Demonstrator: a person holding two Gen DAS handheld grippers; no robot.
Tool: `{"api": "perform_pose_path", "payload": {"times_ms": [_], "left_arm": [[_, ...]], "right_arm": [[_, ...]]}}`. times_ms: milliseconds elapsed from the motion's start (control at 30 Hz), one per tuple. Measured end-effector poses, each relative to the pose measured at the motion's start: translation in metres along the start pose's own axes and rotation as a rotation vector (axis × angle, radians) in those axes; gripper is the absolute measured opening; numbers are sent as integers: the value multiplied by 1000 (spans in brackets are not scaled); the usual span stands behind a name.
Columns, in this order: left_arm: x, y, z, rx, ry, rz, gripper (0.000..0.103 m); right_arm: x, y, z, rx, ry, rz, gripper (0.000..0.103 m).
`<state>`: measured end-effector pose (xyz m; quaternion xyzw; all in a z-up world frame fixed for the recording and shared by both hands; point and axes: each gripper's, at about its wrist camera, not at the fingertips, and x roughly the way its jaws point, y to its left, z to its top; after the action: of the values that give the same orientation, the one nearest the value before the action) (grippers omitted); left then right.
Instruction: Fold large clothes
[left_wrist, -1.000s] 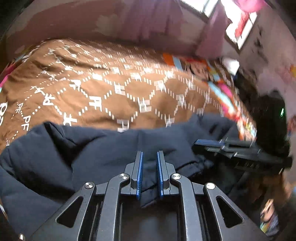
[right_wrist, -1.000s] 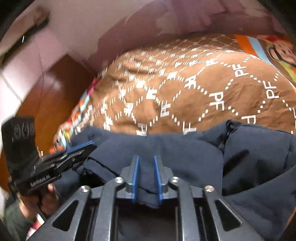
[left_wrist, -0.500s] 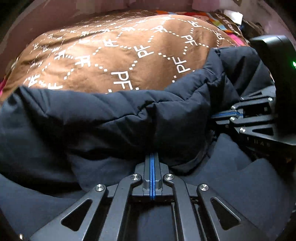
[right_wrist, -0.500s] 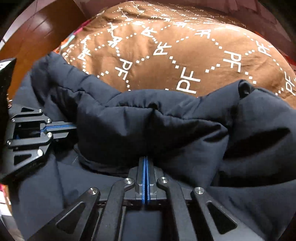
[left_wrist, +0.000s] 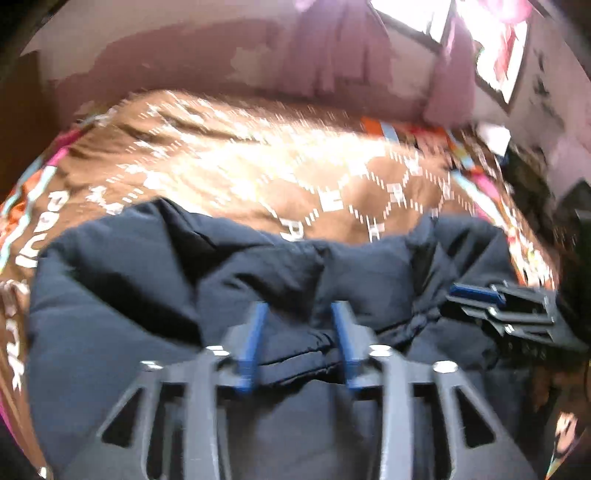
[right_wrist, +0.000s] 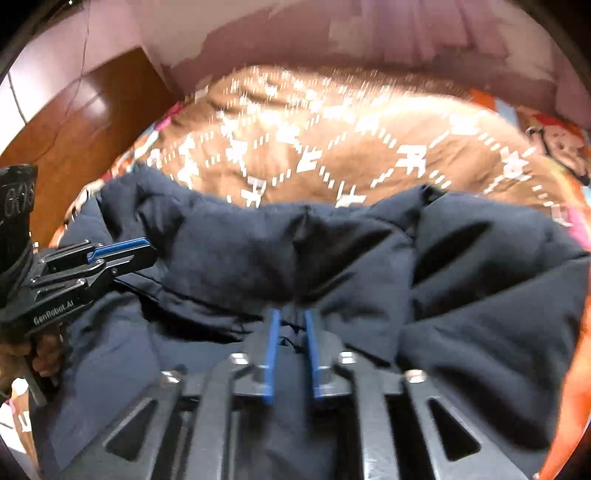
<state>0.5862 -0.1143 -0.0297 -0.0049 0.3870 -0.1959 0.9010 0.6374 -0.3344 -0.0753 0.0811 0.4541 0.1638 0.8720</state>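
A dark navy puffer jacket (left_wrist: 147, 277) lies bunched on the bed, its folded-over edge facing me. My left gripper (left_wrist: 299, 308) hovers at that edge. Its jaws are opening and stand well apart, and the hem lies loose between them. My right gripper (right_wrist: 291, 314) is at the same fold of the jacket (right_wrist: 258, 251), further to the right. Its jaws are opening too, with a narrow gap and a wrinkle of fabric in it that the pads no longer press. Each gripper shows in the other's view: the right gripper (left_wrist: 476, 295) and the left gripper (right_wrist: 122, 247).
A brown bedcover (left_wrist: 332, 177) with a white diamond pattern spreads beyond the jacket to a pink wall. A wooden panel (right_wrist: 74, 122) stands at the left, and a window (left_wrist: 498, 55) with a pink curtain at the right. A person's hand (right_wrist: 44, 354) holds the left gripper.
Half a second ago both grippers were shut tight on the jacket's fold. Both have since parted their jaws and drawn back a little, and the views have tilted up towards the wall.
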Motion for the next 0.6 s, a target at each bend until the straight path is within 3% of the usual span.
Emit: {"api": "perform_pose_path", "payload": {"times_ms": [233,300,600], "left_arm": [[-62,-32,-13,-54,-122,44,70],[-75,-40,-11,-57,-139,57,89],[-162,-65,-24,-74,-226,65,101]], "right_arm": [[-65,8,-23,98,-185,-23,58],[-87,15,-29,106,-231,-35,66],[-175,54,-62,86,-377,-86,99]]}}
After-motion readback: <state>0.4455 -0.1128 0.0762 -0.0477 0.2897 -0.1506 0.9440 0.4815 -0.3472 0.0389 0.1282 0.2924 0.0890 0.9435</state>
